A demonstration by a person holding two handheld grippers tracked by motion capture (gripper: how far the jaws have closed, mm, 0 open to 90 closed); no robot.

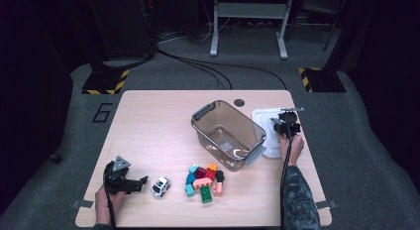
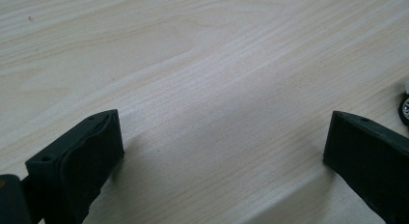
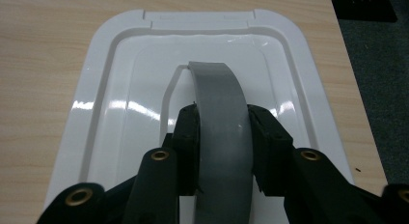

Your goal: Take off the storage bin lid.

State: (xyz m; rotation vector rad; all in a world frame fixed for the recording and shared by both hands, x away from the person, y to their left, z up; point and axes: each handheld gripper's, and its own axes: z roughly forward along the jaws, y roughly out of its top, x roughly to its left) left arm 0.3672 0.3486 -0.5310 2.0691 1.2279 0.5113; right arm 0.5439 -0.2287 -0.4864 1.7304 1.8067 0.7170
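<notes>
Right now my right claw grips the grey handle of the white lid, its two black jaws pressed against the handle's sides, as the right gripper view shows from close above. The lid lies flat on the desk near its far right corner, and in the high view it sits just beside the clear plastic bin, which stands open and tilted diagonally to the desk's edges, with grey latches at two of its ends. My right claw appears there over the lid, with my forearm reaching in from the bottom edge. My left claw rests low at the near left of the desk with its jaws spread wide and nothing between them; the left gripper view shows bare wood grain in the gap. Just beside that claw stands a small white toy car, one wheel of which shows at the right margin of the left gripper view. Between the car and the bin lies a loose heap of coloured building blocks, in red, teal, orange, pink and green.
</notes>
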